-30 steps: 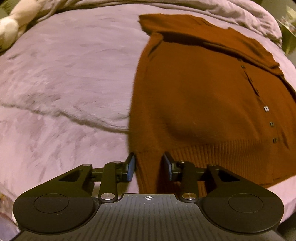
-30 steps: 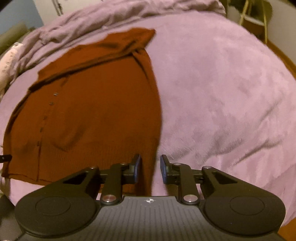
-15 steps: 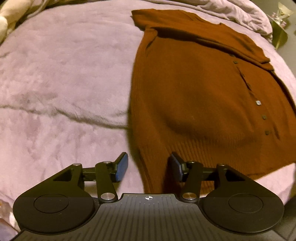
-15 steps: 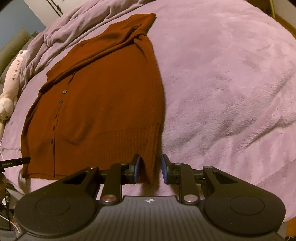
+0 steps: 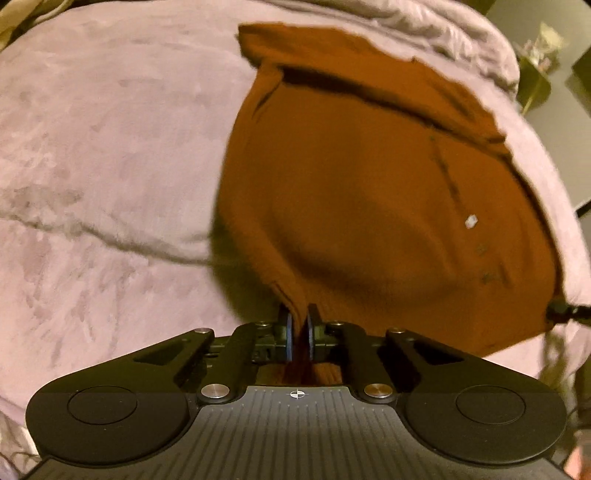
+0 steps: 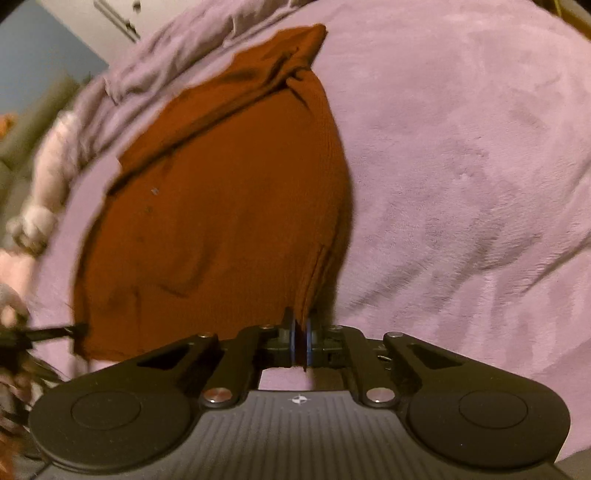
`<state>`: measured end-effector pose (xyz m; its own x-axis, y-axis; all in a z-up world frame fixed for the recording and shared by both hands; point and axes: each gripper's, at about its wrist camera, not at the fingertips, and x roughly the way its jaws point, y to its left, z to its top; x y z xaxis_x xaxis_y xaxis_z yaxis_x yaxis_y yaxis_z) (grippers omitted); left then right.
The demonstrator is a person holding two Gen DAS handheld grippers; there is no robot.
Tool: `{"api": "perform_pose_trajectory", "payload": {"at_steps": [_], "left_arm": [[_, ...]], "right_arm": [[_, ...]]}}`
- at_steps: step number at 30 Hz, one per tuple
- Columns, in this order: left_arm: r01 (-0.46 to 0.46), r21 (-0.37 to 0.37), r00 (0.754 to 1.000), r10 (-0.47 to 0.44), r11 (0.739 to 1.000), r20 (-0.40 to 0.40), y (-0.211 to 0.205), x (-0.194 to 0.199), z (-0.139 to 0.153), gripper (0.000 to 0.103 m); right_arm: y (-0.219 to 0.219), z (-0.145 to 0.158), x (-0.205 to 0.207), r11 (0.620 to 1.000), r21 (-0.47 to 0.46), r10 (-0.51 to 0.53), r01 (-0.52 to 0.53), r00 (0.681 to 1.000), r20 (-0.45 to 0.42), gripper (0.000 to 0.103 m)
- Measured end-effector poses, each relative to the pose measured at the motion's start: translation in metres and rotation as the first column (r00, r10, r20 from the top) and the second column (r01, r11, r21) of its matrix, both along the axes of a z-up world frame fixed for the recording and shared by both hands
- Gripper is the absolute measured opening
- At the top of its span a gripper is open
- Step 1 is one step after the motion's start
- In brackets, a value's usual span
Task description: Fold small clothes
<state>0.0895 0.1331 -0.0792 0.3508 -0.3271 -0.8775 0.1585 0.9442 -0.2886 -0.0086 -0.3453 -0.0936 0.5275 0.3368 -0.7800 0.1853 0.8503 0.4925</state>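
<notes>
Mauve plush covers the whole bed (image 5: 110, 155), a soft wide surface that gives a knit room to lie flat, which is likely why the folding happens here. On it, reaching from the near edge toward the rumpled duvet (image 5: 424, 26) at the far edge, lies the rust-brown cardigan (image 5: 351, 192), buttons up, with its sleeves laid across the top. Each gripper has taken one bottom corner of the hem, a sensible hold if the lower half is to be carried up over the upper half.

The left gripper (image 5: 298, 334) is clamped on the hem corner at the garment's left side, cloth pinched between its pads and bunching just behind them. The right gripper (image 6: 302, 341) is likewise closed on the opposite corner, the ribbed edge gathered into pleats above it.

Only the left view shows the pale button (image 5: 471, 221) on the placket and a gold-coloured stand (image 5: 535, 86) beyond the bed's far corner. Only the right view shows a soft toy (image 6: 44, 192) at the bed's left edge; it is too blurred to say more.
</notes>
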Motion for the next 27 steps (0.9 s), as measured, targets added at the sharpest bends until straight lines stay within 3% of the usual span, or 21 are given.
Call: {"api": "perform_pose_trajectory", "payload": {"at_steps": [5, 10, 12, 15, 18, 21, 24, 26, 27], "left_arm": [[-0.026, -0.126, 0.992, 0.041, 0.992, 0.120, 0.001, 0.021, 0.050, 0.009], [-0.059, -0.130, 0.966, 0.090, 0.990, 0.244, -0.008, 0.067, 0.082, 0.009], [-0.086, -0.097, 0.956, 0.109, 0.992, 0.272, -0.016, 0.093, 0.079, 0.009], [-0.146, -0.060, 0.956, 0.156, 0.988, 0.250, -0.026, 0.128, 0.060, 0.009], [-0.178, 0.052, 0.957, 0.161, 0.983, 0.240, -0.038, 0.153, 0.034, 0.009], [-0.167, 0.087, 0.967, 0.145, 0.982, 0.211, -0.040, 0.160, 0.018, 0.015], [-0.117, 0.084, 0.968, 0.095, 0.990, 0.230, -0.030, 0.155, 0.019, 0.022], [-0.095, 0.118, 0.958, 0.058, 0.988, 0.282, -0.023, 0.148, 0.024, 0.030], [-0.092, 0.130, 0.950, 0.047, 0.987, 0.309, -0.020, 0.145, 0.028, 0.034]], "right_arm": [[-0.003, 0.023, 0.017, 0.996, 0.084, -0.017, 0.008, 0.995, 0.099, 0.004], [0.000, 0.048, 0.065, 0.999, 0.045, -0.021, 0.011, 0.973, 0.231, 0.004], [0.001, 0.055, 0.089, 1.000, 0.011, -0.029, 0.027, 0.962, 0.272, 0.004], [0.005, 0.053, 0.124, 0.996, -0.059, -0.041, 0.062, 0.951, 0.305, 0.004], [0.007, 0.042, 0.152, 0.989, -0.119, -0.048, 0.086, 0.955, 0.294, 0.004], [0.009, 0.031, 0.170, 0.980, -0.185, -0.022, 0.074, 0.962, 0.273, 0.006], [0.000, 0.033, 0.167, 0.983, -0.167, -0.018, 0.073, 0.949, 0.314, 0.019], [-0.004, 0.036, 0.160, 0.977, -0.199, -0.005, 0.082, 0.934, 0.358, 0.042], [-0.004, 0.037, 0.159, 0.970, -0.228, 0.008, 0.082, 0.930, 0.368, 0.044]]}}
